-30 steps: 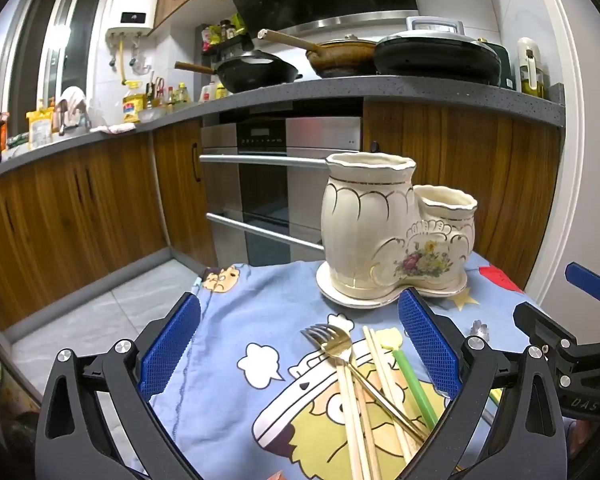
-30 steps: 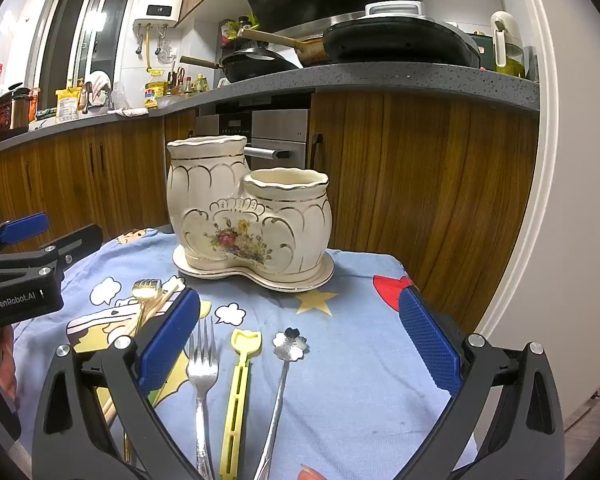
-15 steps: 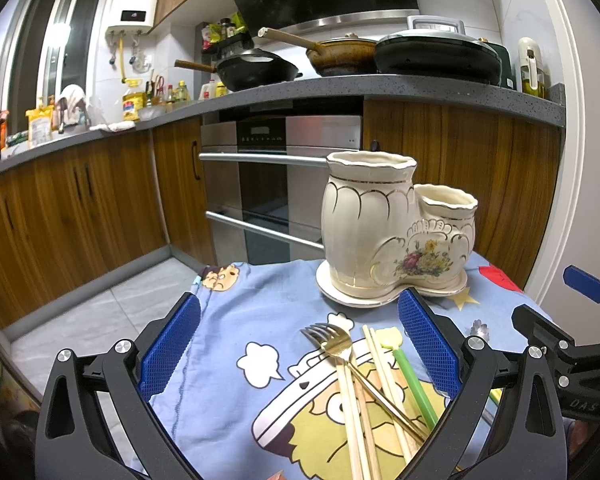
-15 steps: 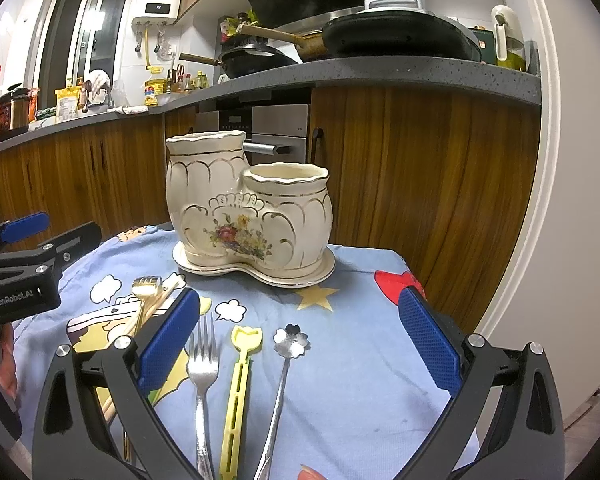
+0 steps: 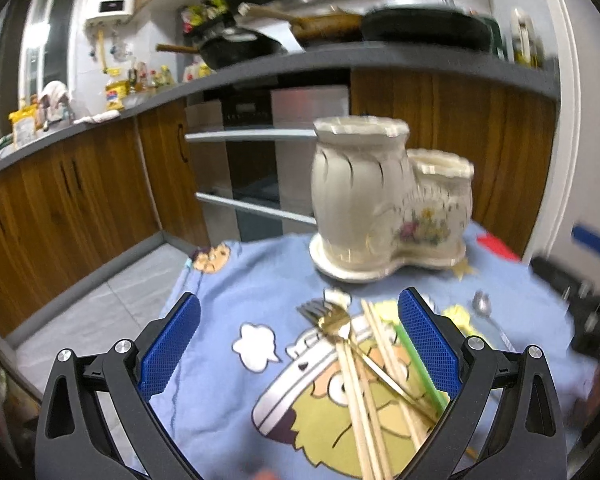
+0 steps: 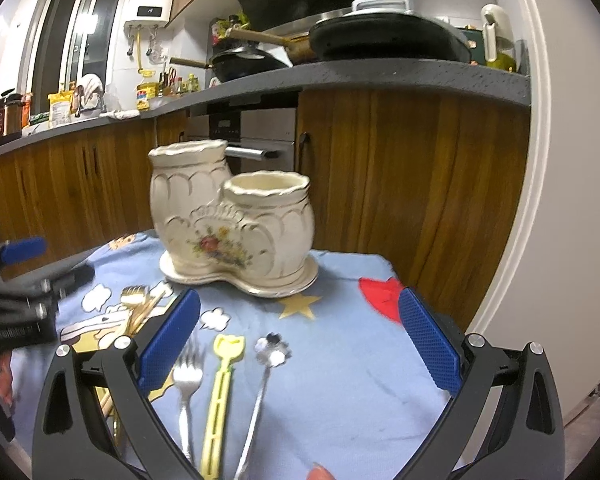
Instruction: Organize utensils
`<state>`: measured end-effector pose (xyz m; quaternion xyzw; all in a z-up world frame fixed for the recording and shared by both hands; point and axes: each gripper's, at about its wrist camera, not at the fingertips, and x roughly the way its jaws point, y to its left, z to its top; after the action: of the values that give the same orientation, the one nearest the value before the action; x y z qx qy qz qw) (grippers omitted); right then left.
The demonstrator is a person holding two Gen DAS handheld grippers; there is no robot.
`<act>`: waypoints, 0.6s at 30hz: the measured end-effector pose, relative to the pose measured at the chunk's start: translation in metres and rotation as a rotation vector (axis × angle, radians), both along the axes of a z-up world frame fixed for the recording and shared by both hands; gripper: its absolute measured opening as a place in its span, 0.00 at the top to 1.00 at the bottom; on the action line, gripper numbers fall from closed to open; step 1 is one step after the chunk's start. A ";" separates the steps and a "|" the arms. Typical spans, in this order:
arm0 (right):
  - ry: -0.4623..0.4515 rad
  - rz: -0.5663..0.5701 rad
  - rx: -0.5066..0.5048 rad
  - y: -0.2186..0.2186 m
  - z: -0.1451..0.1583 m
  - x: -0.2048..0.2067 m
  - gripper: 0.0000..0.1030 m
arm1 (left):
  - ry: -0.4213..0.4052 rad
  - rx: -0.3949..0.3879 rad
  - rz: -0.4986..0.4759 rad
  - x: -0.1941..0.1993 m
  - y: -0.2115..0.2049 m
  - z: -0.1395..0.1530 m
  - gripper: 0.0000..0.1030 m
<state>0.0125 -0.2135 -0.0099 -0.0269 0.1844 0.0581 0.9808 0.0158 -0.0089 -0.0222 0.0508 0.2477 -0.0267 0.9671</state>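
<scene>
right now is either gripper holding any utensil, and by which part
Nothing is held. The left gripper and right gripper are both open and empty; the utensils lie on the cloth.

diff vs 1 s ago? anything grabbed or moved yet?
Both grippers have shifted: the left wrist view is now motion-blurred, and in the right wrist view the ceramic holder sits further left. Nothing grabbed: left gripper and right gripper remain open and empty. Gold fork, chopsticks, silver fork, yellow utensil and flower spoon lie unmoved.

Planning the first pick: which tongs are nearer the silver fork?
Right. The silver fork lies just inside the right tongs' left finger; the left tongs hang over the gold fork.
</scene>
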 end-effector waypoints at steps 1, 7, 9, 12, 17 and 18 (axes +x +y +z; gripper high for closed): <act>-0.015 -0.007 -0.010 -0.003 0.002 -0.001 0.05 | 0.012 0.006 -0.010 0.001 -0.001 -0.001 0.05; 0.031 0.008 -0.003 -0.015 0.003 0.009 0.05 | 0.105 0.037 -0.056 0.006 -0.009 -0.016 0.05; 0.060 0.020 0.018 -0.021 0.001 0.012 0.05 | 0.143 -0.007 -0.057 0.008 -0.005 -0.018 0.05; 0.088 0.048 0.037 -0.024 -0.002 0.014 0.05 | 0.176 -0.068 -0.061 0.011 0.006 -0.017 0.05; 0.138 0.121 0.050 -0.019 -0.006 0.015 0.05 | 0.158 -0.079 -0.024 0.009 0.018 -0.010 0.05; 0.148 0.134 0.045 -0.016 -0.007 0.016 0.05 | 0.160 -0.084 -0.022 0.010 0.021 -0.008 0.06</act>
<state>0.0281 -0.2298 -0.0170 -0.0130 0.2529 0.1294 0.9587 0.0255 0.0124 -0.0306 0.0105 0.3221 -0.0517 0.9452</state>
